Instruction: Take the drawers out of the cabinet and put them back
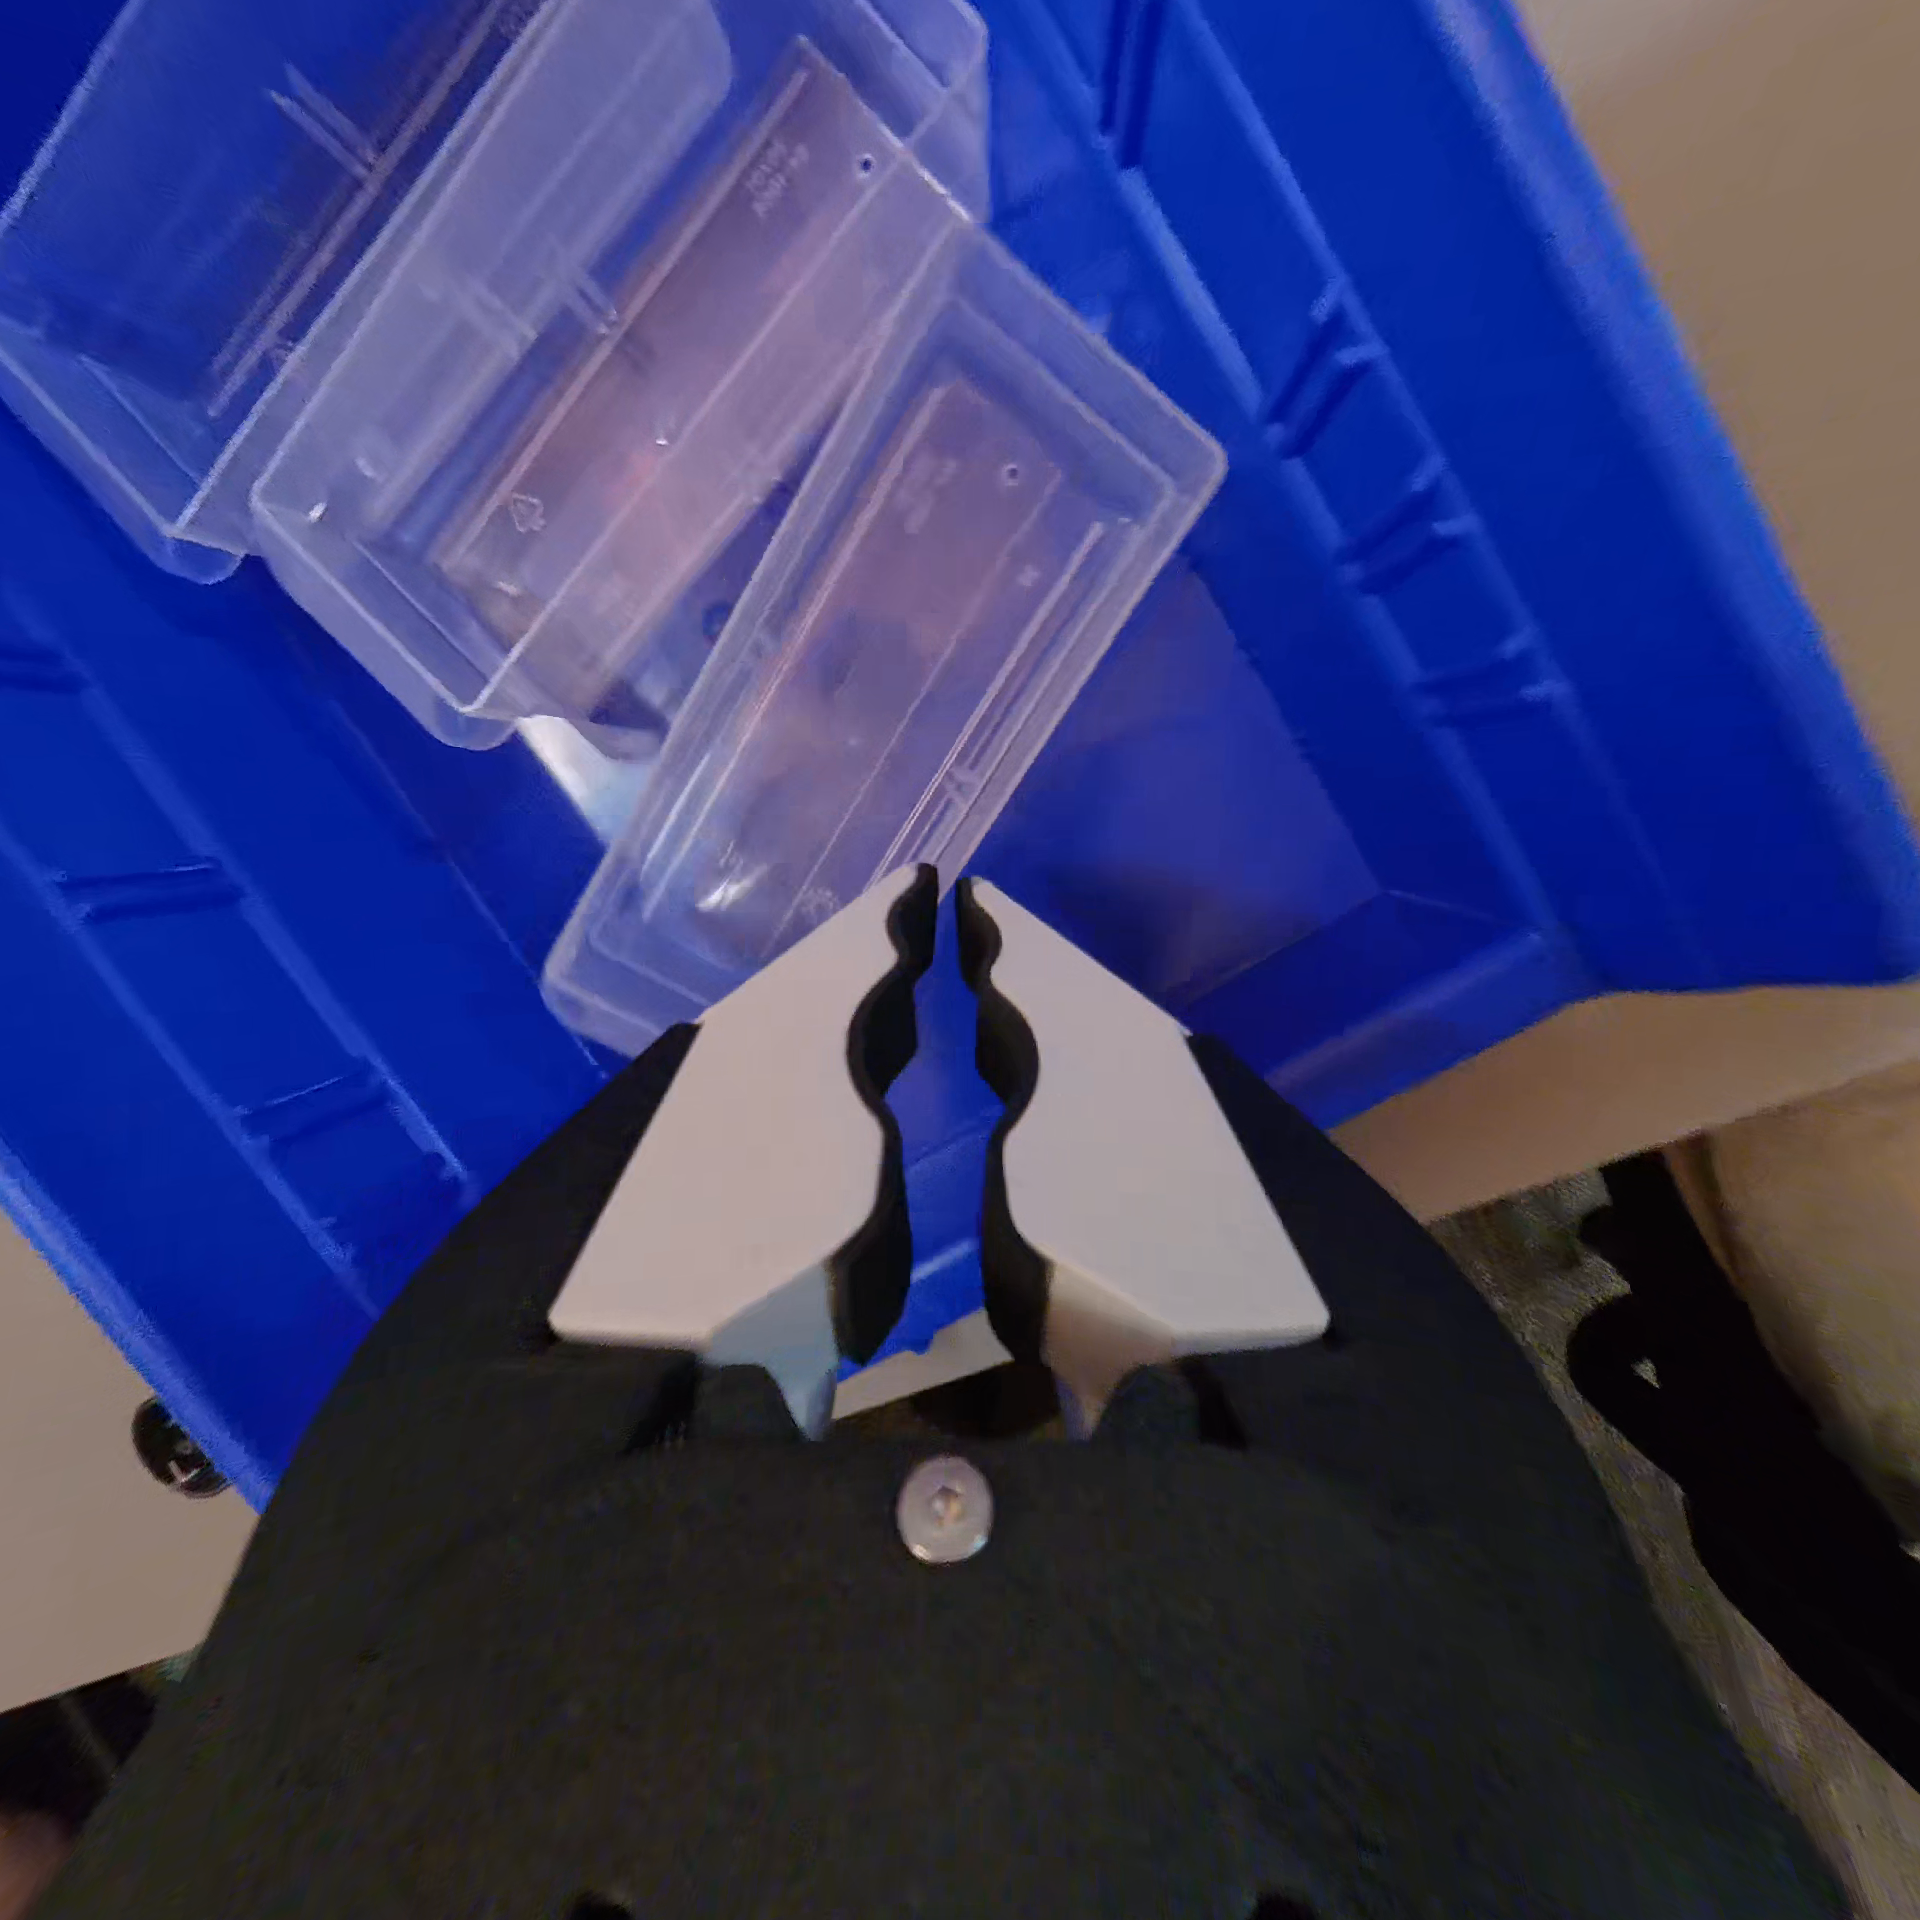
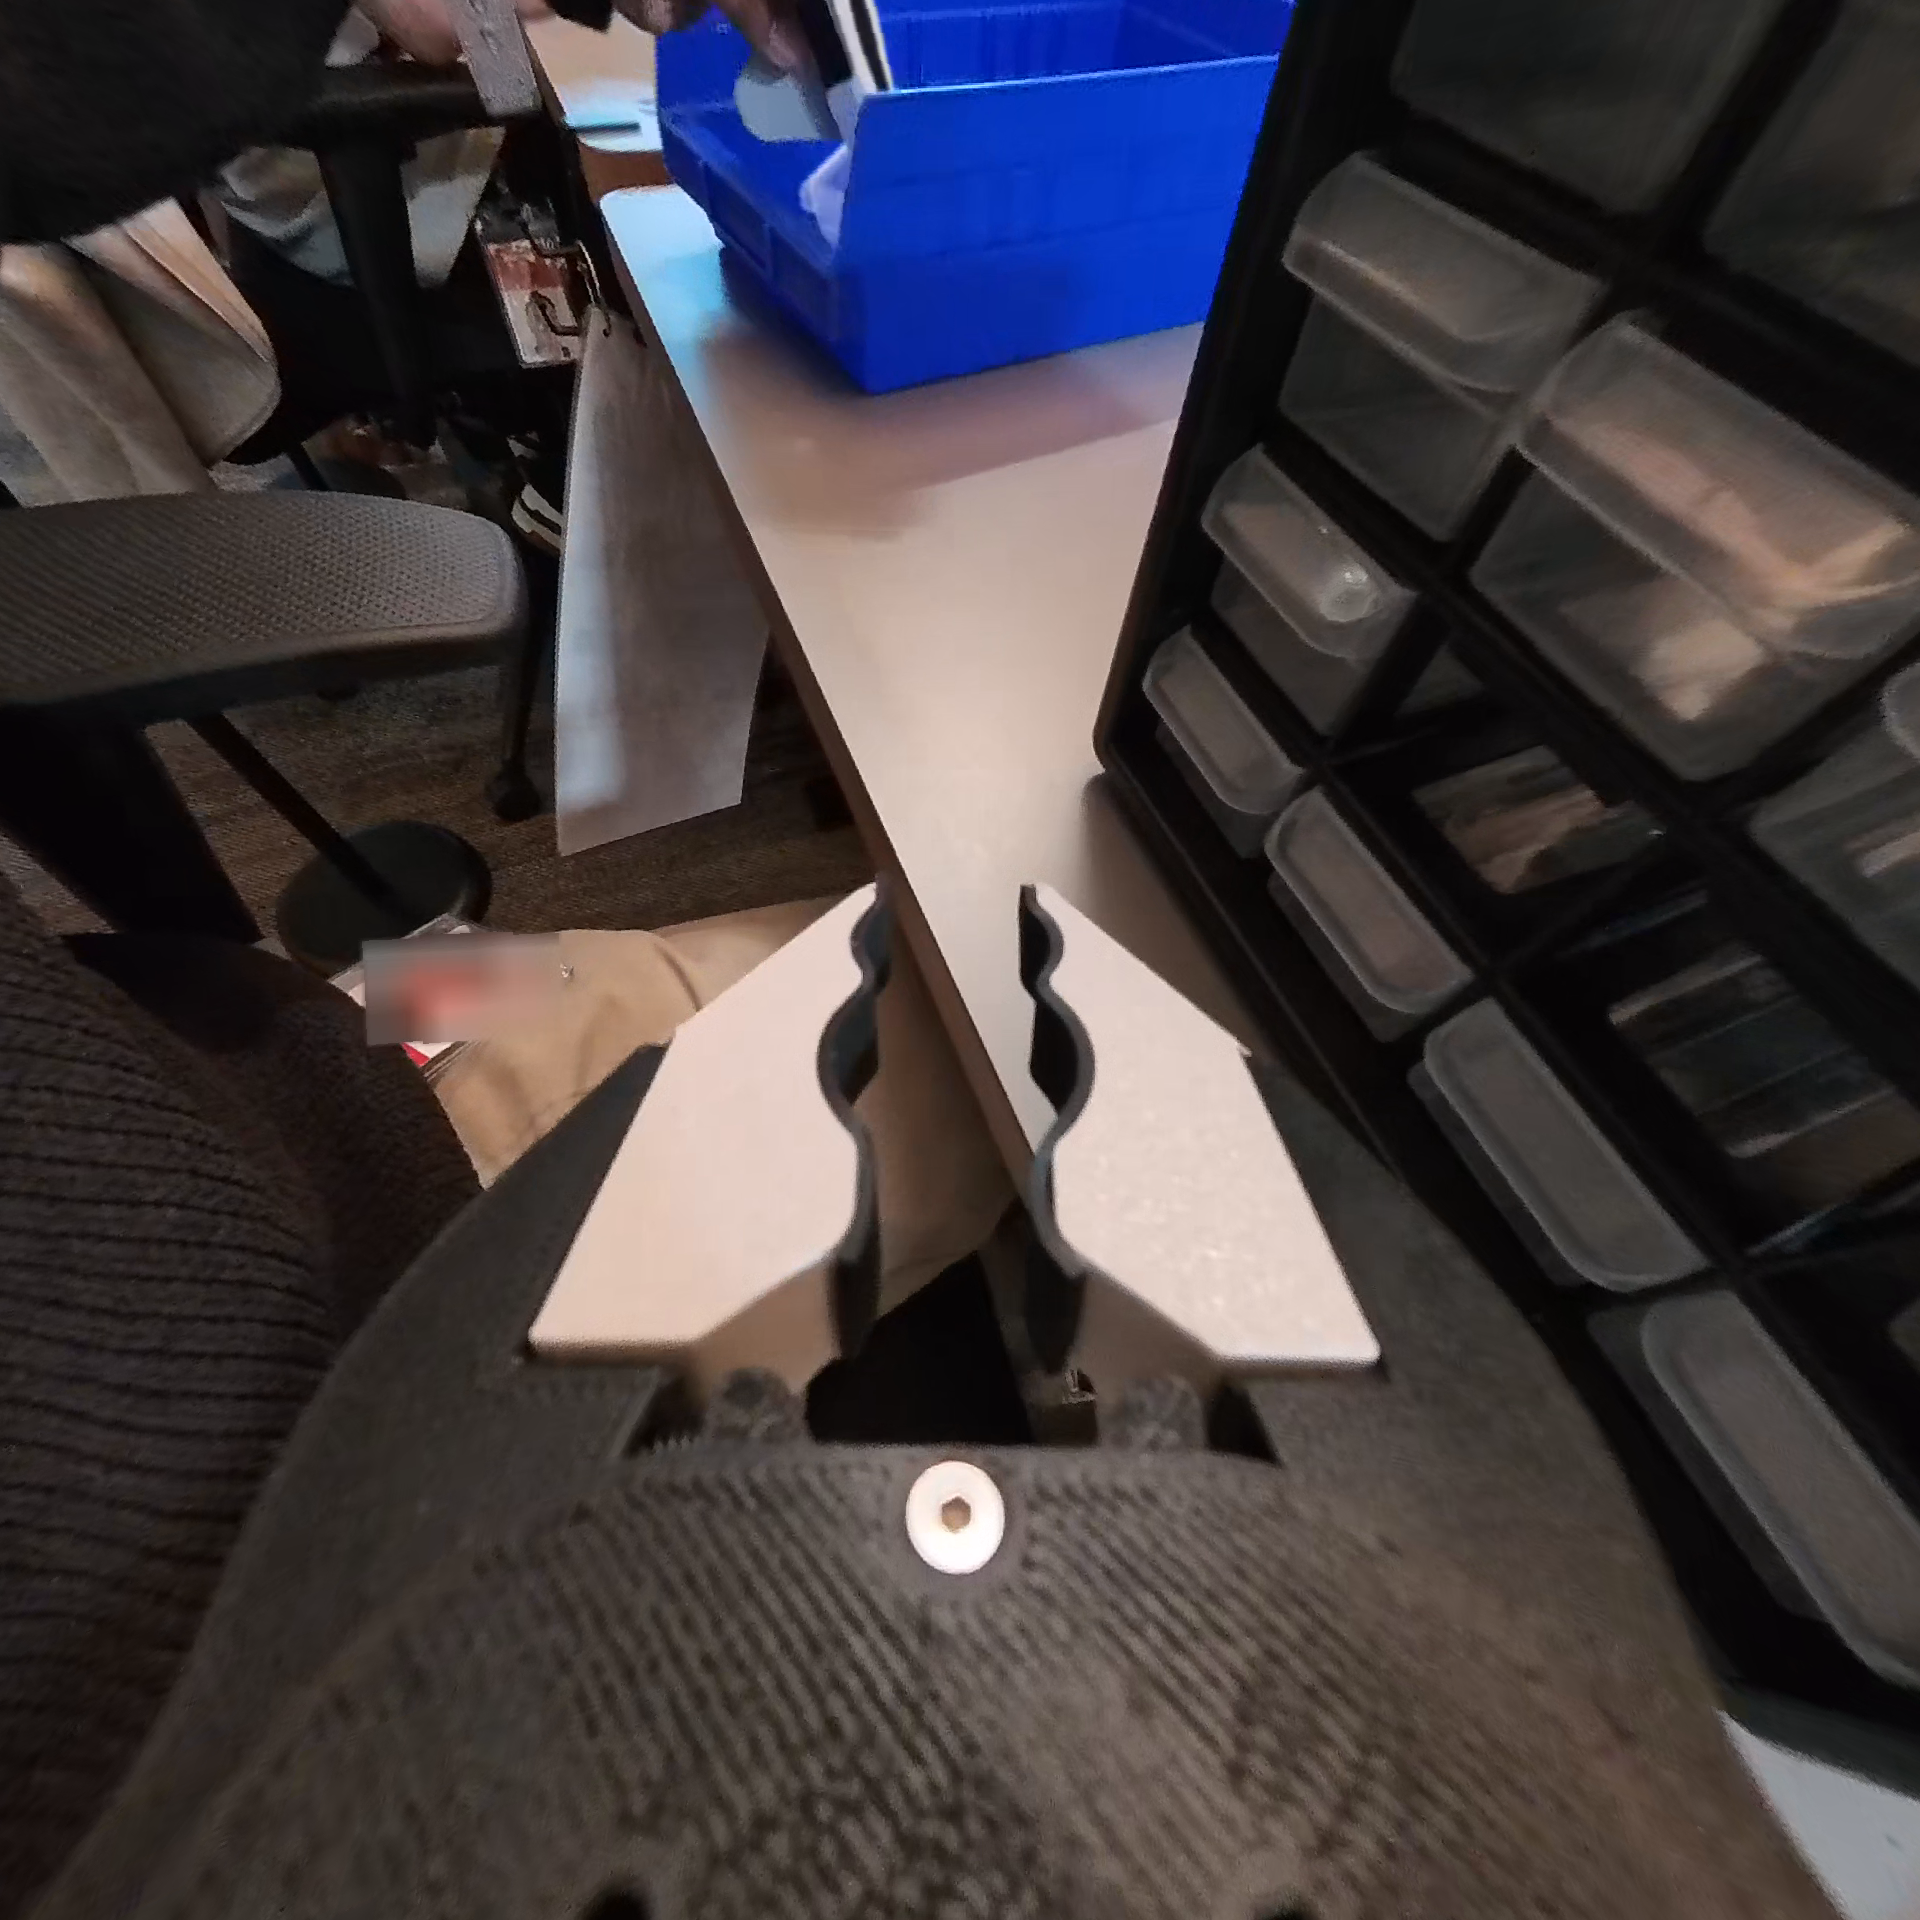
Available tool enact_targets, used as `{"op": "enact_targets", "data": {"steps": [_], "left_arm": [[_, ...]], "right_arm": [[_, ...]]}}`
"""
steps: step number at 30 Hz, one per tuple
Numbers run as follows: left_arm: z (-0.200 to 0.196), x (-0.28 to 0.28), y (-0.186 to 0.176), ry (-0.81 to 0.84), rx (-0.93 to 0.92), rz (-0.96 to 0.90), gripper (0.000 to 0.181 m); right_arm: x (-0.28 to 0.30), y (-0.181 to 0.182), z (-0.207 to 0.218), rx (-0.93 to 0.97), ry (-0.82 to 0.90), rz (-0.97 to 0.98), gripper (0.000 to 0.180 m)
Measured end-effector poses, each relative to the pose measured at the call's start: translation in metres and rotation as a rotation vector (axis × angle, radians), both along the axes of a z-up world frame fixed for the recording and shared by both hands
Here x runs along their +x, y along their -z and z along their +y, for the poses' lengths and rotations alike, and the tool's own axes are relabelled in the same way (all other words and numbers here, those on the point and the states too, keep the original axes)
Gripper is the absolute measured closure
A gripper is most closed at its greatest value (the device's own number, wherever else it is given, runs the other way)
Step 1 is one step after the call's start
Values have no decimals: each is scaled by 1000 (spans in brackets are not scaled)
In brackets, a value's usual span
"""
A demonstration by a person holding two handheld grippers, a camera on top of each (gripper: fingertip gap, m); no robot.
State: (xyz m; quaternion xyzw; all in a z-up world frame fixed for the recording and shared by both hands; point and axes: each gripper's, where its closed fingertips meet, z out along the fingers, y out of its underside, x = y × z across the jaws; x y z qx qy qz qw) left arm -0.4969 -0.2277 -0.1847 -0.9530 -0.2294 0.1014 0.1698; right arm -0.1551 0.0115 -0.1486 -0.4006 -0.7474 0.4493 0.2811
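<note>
Clear drawers (image 1: pixel 790 582) in blue bin (image 1: pixel 1455 623), beyond left hand-held gripper (image 1: pixel 945 896)

An office: a mesh-armed swivel chair (image 2: pixel 239 603) on carpet (image 2: pixel 436 769) left of the right gripper (image 2: pixel 954 935), a parts cabinet (image 2: pixel 1558 831) on the counter (image 2: pixel 935 582) to its right, a blue bin (image 2: pixel 987 239) ahead.

The left gripper (image 1: pixel 945 894) hangs over the blue bin (image 1: pixel 1455 623), pointing down into it, its fingertips nearly together with only a thin slit between them and nothing held. The right gripper (image 2: pixel 956 914) is poised well short of the bin (image 2: pixel 987 239), over the near table edge, its jaws clearly apart and empty. A dark knitted sleeve (image 2: pixel 156 1195) lies beside it.
</note>
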Motion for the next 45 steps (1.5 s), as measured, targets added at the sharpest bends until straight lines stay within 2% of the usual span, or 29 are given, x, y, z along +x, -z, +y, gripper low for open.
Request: {"op": "enact_targets", "data": {"steps": [4,8,13,17,20,23,26,29,30,32,33,37,40,41,43,45], "left_arm": [[10,12,-19,33,86,-49,170],[12,-12,-36,-40,160,11,154],[0,-41,-2,-124,88,-42,152],[0,-50,0,-159,90,-53,168],[-3,-47,-4,-120,44,-17,180],[-6,-51,-11,-109,17,53,157],[-7,-50,-7,-92,-5,44,150],[-18,-45,14,-99,-126,-9,140],[-22,-46,19,-100,-172,-1,143],[-27,-46,23,-88,-230,28,170],[-27,-46,21,-87,-229,43,171],[-28,-42,-15,-100,-184,129,178],[-28,-28,-57,-143,-94,171,181],[-25,-17,-73,-145,-46,178,181],[-13,17,-100,-133,71,172,181],[4,58,-124,-97,178,197,181]], "right_arm": [[0,1,0,1,-3,-1,156],[0,0,-1,4,-5,3,156],[0,-2,-1,13,-6,14,156],[1,-6,1,32,3,31,156],[2,-7,2,39,5,38,156],[2,-7,1,29,-3,36,156],[3,-6,-2,29,-11,34,156],[4,-8,-4,44,-14,44,156],[5,-9,-4,50,-14,49,156],[5,-10,-4,61,-12,57,155],[5,-10,-5,65,-12,58,155],[7,-14,-5,79,-12,72,155],[7,-17,-7,89,-15,86,157],[8,-22,-9,87,-22,106,163],[13,-46,-17,79,-39,220,172],[19,-74,-25,113,-37,355,172]]}}
